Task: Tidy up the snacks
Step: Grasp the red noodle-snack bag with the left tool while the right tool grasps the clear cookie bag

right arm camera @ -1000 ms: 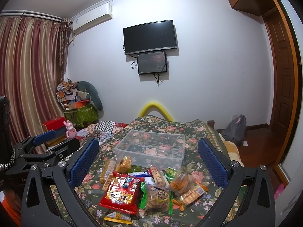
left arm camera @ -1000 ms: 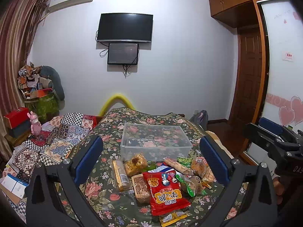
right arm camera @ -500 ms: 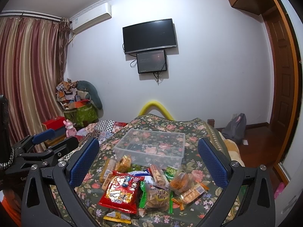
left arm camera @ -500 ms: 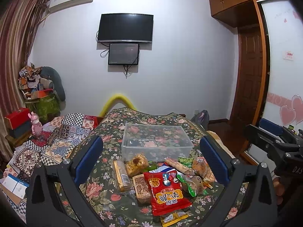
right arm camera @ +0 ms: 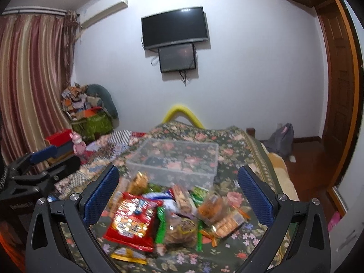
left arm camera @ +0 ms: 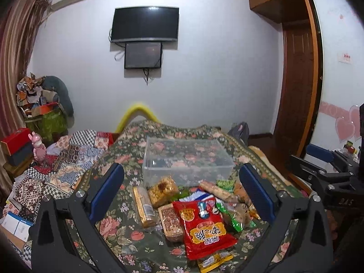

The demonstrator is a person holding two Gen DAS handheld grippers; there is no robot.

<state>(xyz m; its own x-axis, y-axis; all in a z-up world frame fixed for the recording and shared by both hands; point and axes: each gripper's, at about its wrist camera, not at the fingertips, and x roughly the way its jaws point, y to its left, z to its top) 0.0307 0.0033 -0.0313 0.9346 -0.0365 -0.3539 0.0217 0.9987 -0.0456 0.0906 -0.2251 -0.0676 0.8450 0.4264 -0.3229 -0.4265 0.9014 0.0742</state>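
A pile of snack packets lies on a floral-covered bed [left arm camera: 136,234]: a big red bag [left arm camera: 204,227] [right arm camera: 132,223], a long golden pack [left arm camera: 144,207], a brown cracker pack [left arm camera: 170,221], a popcorn-like bag [left arm camera: 162,190] and several smaller ones [right arm camera: 216,213]. Behind them stands an empty clear plastic box [left arm camera: 186,161] [right arm camera: 175,159]. My left gripper [left arm camera: 180,195] hovers open above the pile, nothing between its blue pads. My right gripper [right arm camera: 177,195] is open too, over the pile's right side. Each gripper shows at the edge of the other's view.
A patchwork quilt [left arm camera: 56,159] with a pink toy rabbit [left arm camera: 38,146] lies left of the bed. Boxes and a green bag [left arm camera: 45,120] pile in the left corner. A yellow arch [left arm camera: 138,111] rises at the bed's far end. A backpack [right arm camera: 281,140] and wooden door [left arm camera: 295,79] are right.
Both grippers have drifted slightly closer to the snack pile and lower; the right wrist view is now motion-blurred. Both stay open and nothing has been picked up.
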